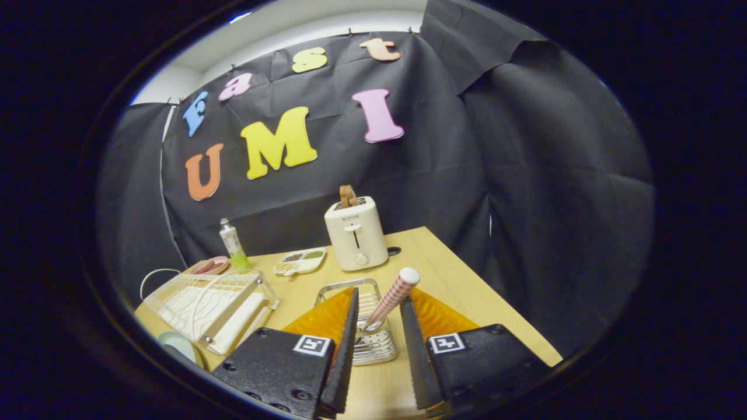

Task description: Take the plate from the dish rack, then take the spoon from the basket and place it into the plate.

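A pale wooden table [467, 291] runs back to the black cloth wall, and most of what stands on it sits beyond the gripper's fingers. Largest is the white wire dish rack [210, 303], off to the left of the fingers, lying low and long with a white tray under its bars; at its near corner, just beside it, the rim of a pale green plate [178, 345] shows, flat on the table. Behind the gripper, toward the wall, a cream toaster [356, 233] stands upright with brown slices poking from its slots. Directly ahead of the fingers is the metal wire basket [367, 326], shiny and ribbed, seen through the gap between them. Out of it leans the spoon [391, 297] — only the handle is clear, patterned in a fine red-and-white check with a rounded white end, tilted up and to the right; its bowl end goes down into the basket and cannot be made out. The gripper [379, 303] is open by a moderate gap, its two fingers flanking the handle with space on both sides, gripping nothing. Farther back on the left lie a white divided dish [300, 261] with dark and green fillings, a small green-bottomed bottle [233, 244] and — nearest the wall — a pink dish [210, 266].
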Action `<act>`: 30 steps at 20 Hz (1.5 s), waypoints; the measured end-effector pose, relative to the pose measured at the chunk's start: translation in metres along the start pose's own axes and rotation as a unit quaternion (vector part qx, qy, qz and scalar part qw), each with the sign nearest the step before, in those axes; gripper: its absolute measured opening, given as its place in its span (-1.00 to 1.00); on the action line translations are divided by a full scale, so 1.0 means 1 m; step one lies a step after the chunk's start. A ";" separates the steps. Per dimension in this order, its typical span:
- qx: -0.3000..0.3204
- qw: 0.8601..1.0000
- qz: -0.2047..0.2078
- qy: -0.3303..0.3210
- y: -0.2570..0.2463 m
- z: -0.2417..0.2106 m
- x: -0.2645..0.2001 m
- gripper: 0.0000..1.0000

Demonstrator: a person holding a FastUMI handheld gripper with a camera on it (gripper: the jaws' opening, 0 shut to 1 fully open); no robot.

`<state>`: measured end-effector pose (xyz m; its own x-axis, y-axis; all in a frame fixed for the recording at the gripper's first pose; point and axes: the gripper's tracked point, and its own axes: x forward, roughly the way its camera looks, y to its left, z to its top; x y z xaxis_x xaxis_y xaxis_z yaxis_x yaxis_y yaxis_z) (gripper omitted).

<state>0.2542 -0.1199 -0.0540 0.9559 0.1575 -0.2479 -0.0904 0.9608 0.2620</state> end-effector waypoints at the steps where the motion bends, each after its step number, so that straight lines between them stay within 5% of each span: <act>1: 0.001 1.000 0.000 0.003 0.001 0.000 -0.001 -0.20; 10: 0.018 0.999 0.016 0.028 0.028 0.005 -0.007 -0.81; 23: -0.026 0.996 -0.073 -0.045 0.036 0.086 -0.069 -0.83; 30: -0.046 0.997 -0.041 -0.049 0.131 0.082 -0.136 -0.83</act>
<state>0.1356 -0.0337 0.0904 0.9833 0.0591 -0.1719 -0.0319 0.9870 0.1573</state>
